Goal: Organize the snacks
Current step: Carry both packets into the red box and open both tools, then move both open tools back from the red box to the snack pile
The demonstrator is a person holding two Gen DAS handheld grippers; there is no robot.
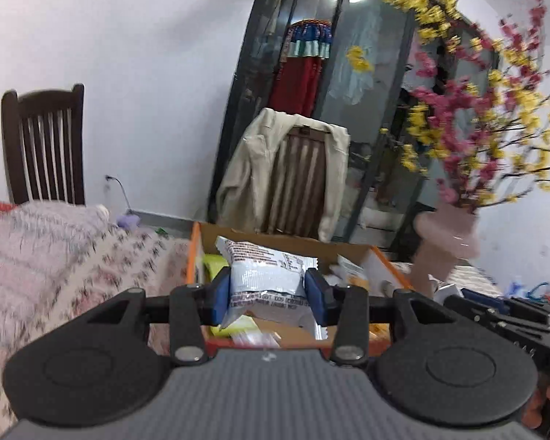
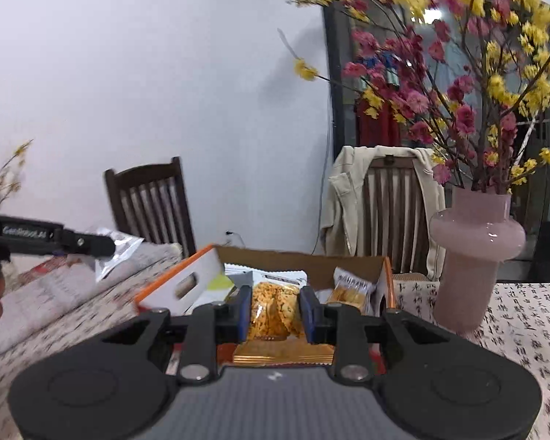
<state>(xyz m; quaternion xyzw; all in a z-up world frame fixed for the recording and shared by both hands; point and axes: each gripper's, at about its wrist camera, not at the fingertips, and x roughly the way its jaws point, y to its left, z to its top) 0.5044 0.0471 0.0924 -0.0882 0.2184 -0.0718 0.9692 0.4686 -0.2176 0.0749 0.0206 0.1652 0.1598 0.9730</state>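
Snacks were mid-sort at this moment, one packet in each pair of tongs. Left gripper point(image 1: 267, 289) was closed down on a silver-white wrapped packet point(image 1: 266, 278), pads pressing both sides, jaws only a little apart because the packet filled the gap. Right gripper point(image 2: 274, 311) was clamped on a clear packet with an orange crispy snack point(image 2: 273, 310) inside, jaws near their tightest.

Both packets were held in the air, just in front of and above the open cardboard box point(image 2: 187, 282) with orange edges, which sat on the patterned tablecloth point(image 2: 524, 315). In the right view the left gripper showed at the far left, off to the side of the box over the table, its packet sticking out past the fingers.

Box still held stock: a yellow-green packet point(image 1: 214, 262) at its left side, another orange snack packet point(image 2: 350, 288) at its right, more wrappers under the grippers. A gold-foil packet point(image 2: 282, 354) lay right below the right gripper; couldn't tell whether it was inside the box or on its near edge.

Pink vase point(image 2: 476, 234) with flower branches stood just right of the box.

My read: early-to-middle. No sorted piles visible anywhere on the cloth. Left to do: set these two down somewhere, then empty the remaining packets.
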